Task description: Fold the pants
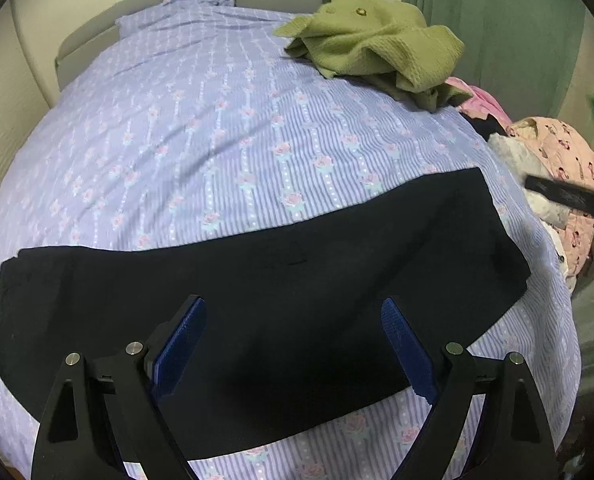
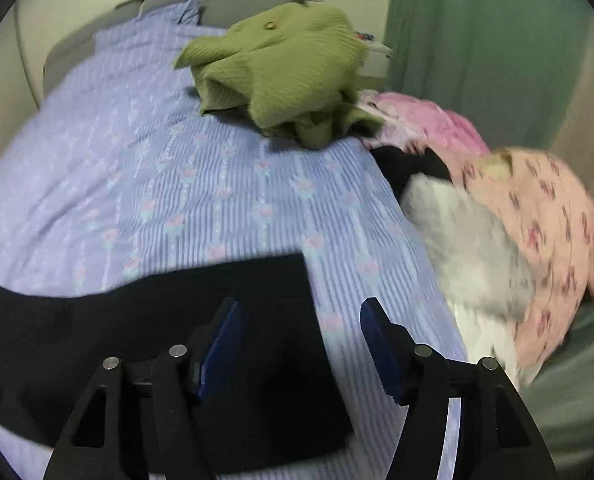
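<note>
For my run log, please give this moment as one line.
task: fold pants | black pants: flat on bed | left gripper: open, above pants | right gripper: open, over pants' right end

One pair of black pants (image 1: 257, 312) lies flat on one bed with a lilac striped, rose-patterned cover (image 1: 185, 128). One crumpled olive-green knitted garment (image 1: 373, 40) sits on it. At the bed's edge there are one bright pink garment (image 2: 429, 124), one pale pink printed garment (image 2: 545, 232) and one fluffy white-grey item (image 2: 469, 248). Two tools with blue pads show: left (image 1: 293, 304), right (image 2: 301, 304).
</note>
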A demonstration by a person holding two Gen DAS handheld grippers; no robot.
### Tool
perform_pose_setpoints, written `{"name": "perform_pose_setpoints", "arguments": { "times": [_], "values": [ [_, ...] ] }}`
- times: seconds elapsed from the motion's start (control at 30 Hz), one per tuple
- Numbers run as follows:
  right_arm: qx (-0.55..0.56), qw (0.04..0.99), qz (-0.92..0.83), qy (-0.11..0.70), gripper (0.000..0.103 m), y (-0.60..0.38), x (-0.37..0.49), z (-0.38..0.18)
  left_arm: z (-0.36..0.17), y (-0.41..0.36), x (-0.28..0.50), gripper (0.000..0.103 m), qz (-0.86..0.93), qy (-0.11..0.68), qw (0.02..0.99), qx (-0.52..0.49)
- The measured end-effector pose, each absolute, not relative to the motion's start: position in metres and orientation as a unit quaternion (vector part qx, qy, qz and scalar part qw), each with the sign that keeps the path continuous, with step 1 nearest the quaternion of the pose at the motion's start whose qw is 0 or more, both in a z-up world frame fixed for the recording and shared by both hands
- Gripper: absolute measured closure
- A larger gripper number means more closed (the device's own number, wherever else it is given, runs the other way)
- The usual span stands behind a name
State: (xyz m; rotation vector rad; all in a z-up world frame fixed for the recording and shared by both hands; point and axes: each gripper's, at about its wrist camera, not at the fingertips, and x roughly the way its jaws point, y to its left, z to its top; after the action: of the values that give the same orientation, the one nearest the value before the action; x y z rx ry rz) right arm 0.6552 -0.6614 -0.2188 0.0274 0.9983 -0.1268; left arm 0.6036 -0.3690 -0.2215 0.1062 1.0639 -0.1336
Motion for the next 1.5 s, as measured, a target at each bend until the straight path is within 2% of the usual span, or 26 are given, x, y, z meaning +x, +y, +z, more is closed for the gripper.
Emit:
{"name": "perform_pose_setpoints", "arguments": {
  "times": [0.23,0.43,0.47,0.77,0.93,1.1,1.17,1.33,1.5],
  "values": [
    [0.069,0.837,-0.054,0.541,0.044,-0.683,0.592,-0.259,-0.245,-0.395,0.596,0.013,-0.096,0.531,0.837,0.095],
    [0.138,0.819,-0.067,0.554,0.047,-0.694,0.600,-0.289,-0.248,-0.408,0.595,0.013,-0.109,0.535,0.831,0.105],
    [0.143,0.814,-0.076,0.557,0.050,-0.695,0.602,-0.291,-0.248,-0.407,0.595,0.013,-0.108,0.537,0.830,0.105],
    [0.076,0.840,-0.060,0.534,0.050,-0.629,0.581,-0.235,-0.209,-0.357,0.576,0.013,-0.068,0.524,0.847,0.063],
    [0.062,0.853,-0.004,0.519,0.050,-0.555,0.571,-0.196,-0.170,-0.291,0.555,0.013,-0.026,0.493,0.868,0.049],
    [0.041,0.862,0.059,0.503,0.048,-0.460,0.569,-0.165,-0.137,-0.184,0.532,0.013,0.025,0.458,0.888,0.029],
    [0.025,0.867,0.082,0.490,0.040,-0.417,0.569,-0.155,-0.132,-0.134,0.525,0.013,0.040,0.449,0.892,0.015],
    [-0.009,0.879,0.119,0.461,0.039,-0.298,0.561,-0.138,-0.140,-0.016,0.511,0.013,0.061,0.440,0.896,0.003],
    [-0.054,0.880,0.135,0.453,0.039,-0.181,0.552,-0.147,-0.156,0.082,0.508,0.013,0.043,0.439,0.897,0.014]
  ]
}}
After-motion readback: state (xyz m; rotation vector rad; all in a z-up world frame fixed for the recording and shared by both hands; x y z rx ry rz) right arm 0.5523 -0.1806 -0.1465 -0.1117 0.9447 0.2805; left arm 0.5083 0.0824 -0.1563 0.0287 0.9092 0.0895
